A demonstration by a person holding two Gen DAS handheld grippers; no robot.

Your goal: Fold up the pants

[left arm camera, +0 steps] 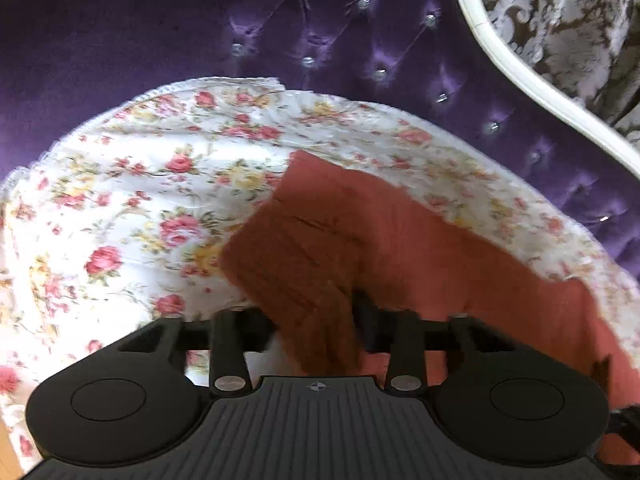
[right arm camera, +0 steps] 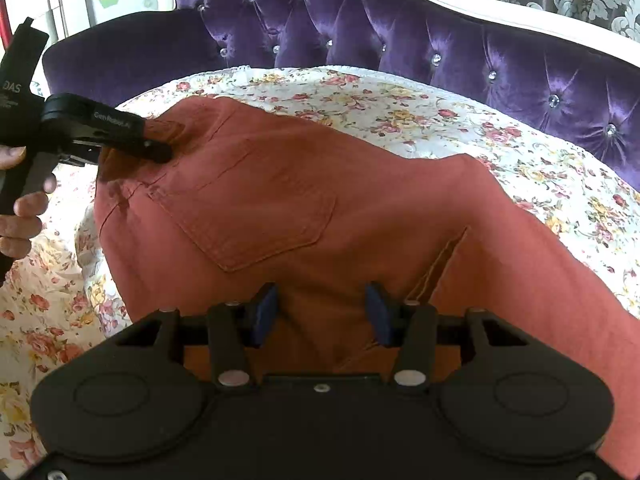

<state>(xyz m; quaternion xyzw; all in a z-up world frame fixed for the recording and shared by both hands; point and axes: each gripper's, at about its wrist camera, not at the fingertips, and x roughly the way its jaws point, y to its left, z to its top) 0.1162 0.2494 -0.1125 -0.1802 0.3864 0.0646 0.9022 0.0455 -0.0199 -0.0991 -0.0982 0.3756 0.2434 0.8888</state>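
Note:
Rust-red pants [right arm camera: 280,200] lie on a floral sheet [right arm camera: 400,108], back pocket [right arm camera: 248,216] facing up. My left gripper [left arm camera: 316,320] is shut on the waistband corner of the pants [left arm camera: 304,264], with cloth bunched between its fingers. It also shows at the left of the right wrist view [right arm camera: 156,140], pinching that corner. My right gripper [right arm camera: 320,312] is open, its blue pads [right arm camera: 264,312] standing apart just over the cloth near the crotch seam [right arm camera: 440,260], holding nothing.
A purple tufted headboard [right arm camera: 400,28] with a white frame [right arm camera: 480,4] runs behind the bed. Patterned wallpaper [left arm camera: 560,20] is beyond it. A person's hand [right arm camera: 20,216] holds the left gripper's handle.

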